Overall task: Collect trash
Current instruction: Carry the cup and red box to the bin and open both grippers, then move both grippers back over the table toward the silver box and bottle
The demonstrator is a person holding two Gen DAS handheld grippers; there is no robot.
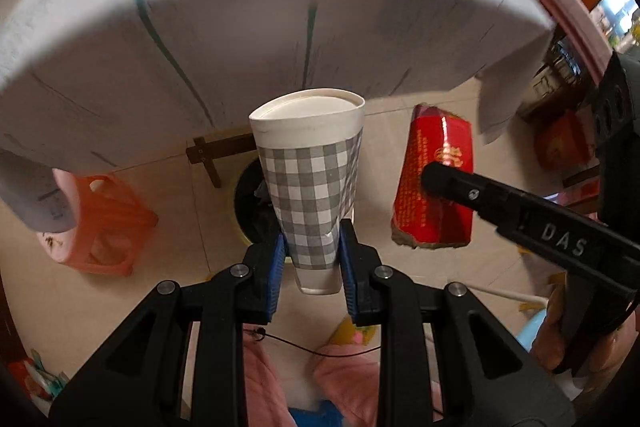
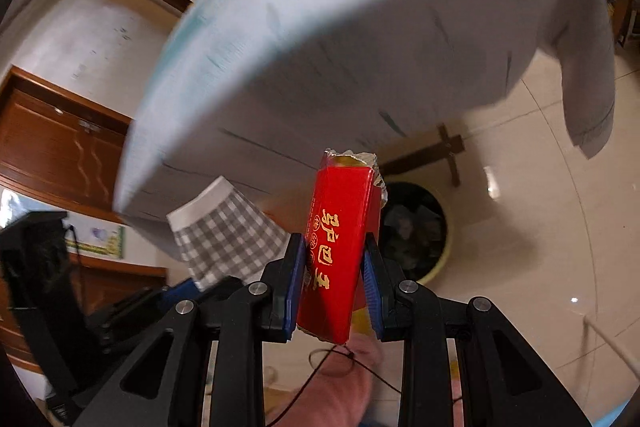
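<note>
Trash is in both grips, so the step in hand looks like the carry to the bin [image 2: 416, 231], a round, dark-lined container on the floor, already holding crumpled litter. The left hand-held gripper [image 1: 312, 259] is clenched on a gray-checked paper cup [image 1: 310, 187], pinched near its narrow base with the wide mouth pointing away. The right hand-held gripper [image 2: 332, 287] is clenched on a red cigarette pack [image 2: 340, 239], its torn foil top at 12 o'clock. In the right wrist view the bin sits at about 2 o'clock from the pack; in the left wrist view it lies directly behind the cup.

To do this well, I would bring each item squarely over the bin's mouth before letting go, one at a time. The cup is light and held at its base, so a tilt could tip it sideways; lowering it close to the rim should help.

The surface [image 1: 280, 7] is a round top draped in a pale cloth, filling 12 o'clock. Beneath it are cream floor tiles [image 2: 540, 187], an orange plastic stool [image 1: 108, 223] at 9 o'clock and wooden cabinets [image 2: 60, 143].
</note>
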